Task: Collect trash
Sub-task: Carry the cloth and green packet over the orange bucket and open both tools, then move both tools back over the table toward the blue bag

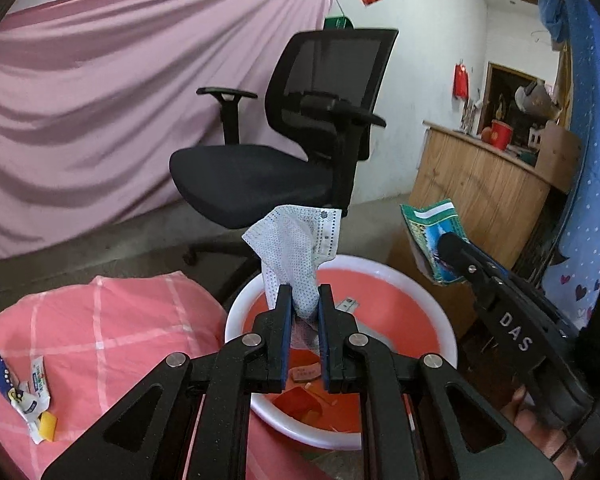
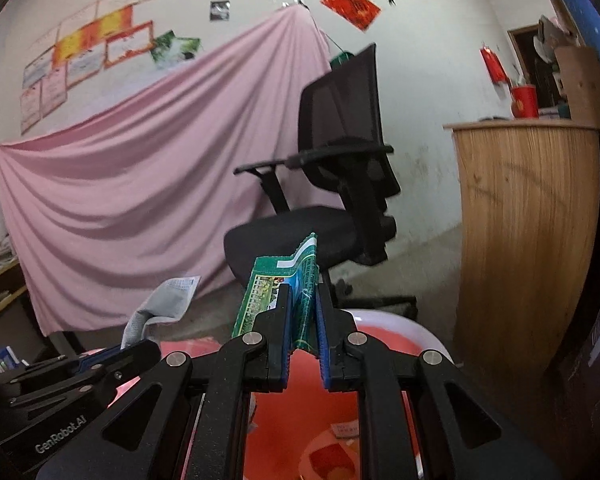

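A red basin with a white rim [image 1: 400, 276] sits low in front of me, with several scraps [image 1: 304, 374] lying inside. My left gripper [image 1: 304, 292] is shut on a white dotted wrapper [image 1: 296, 240], held upright above the basin. To its right, my right gripper [image 1: 448, 244] pinches a green printed wrapper [image 1: 428, 224], also over the basin's edge. In the right wrist view the green wrapper [image 2: 276, 276] stands between the blue pads of the right gripper [image 2: 303, 290], above the basin [image 2: 428, 336]. The left gripper [image 2: 140, 350] with its pale wrapper [image 2: 168, 300] shows at lower left.
A black office chair [image 1: 260, 184] stands just behind the basin. A pink checked cushion [image 1: 112, 320] at left carries a blue-and-white wrapper [image 1: 4, 376] and a yellow scrap [image 1: 48, 426]. A wooden counter [image 1: 480, 188] stands at right, a pink sheet [image 1: 100, 100] hangs behind.
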Tool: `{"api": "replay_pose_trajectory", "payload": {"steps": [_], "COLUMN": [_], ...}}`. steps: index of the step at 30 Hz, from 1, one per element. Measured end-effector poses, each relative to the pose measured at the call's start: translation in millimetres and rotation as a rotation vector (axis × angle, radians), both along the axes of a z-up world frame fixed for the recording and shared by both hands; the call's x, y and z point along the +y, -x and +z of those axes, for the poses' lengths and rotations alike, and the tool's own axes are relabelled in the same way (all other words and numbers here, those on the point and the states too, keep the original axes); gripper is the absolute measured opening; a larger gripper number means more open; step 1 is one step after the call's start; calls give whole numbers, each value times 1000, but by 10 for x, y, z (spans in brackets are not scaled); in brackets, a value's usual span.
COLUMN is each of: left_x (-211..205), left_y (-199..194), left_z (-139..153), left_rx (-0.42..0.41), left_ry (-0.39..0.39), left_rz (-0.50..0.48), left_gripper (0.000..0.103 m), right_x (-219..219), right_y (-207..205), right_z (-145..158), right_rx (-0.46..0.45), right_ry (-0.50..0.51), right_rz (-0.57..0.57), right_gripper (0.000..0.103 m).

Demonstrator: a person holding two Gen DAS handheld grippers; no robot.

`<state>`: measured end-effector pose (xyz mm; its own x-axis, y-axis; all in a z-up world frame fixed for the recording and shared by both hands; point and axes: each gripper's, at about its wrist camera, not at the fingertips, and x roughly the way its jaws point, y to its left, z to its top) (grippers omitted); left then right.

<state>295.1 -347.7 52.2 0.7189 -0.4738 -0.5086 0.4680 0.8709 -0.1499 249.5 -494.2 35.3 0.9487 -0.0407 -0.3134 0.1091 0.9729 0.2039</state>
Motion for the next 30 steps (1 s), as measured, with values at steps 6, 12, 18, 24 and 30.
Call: {"api": "replay_pose_trajectory", "payload": {"steps": [6,12,18,24,30], "left_x": [85,242,506,942,1456], "left_y": [-65,-67,0,182,404], "left_z": [-83,-116,-27,185,304], "left_rx": [51,78,67,-27,-132], "left_ry": [35,53,75,99,137], "left_rz": [19,51,108,189,322], "left_gripper": [28,32,36,54,101], "right_x": [-59,-61,50,313,677], "right_y": [-123,-161,-156,-66,42], "right_z": [-113,-151,-83,77,237], "right_rx": [80,110,85,-10,-129], "right_ry": [-12,-18,-23,-4,18], "right_rz": [-9,-5,8,58,124], "right_gripper": [19,27,39,55,85]}}
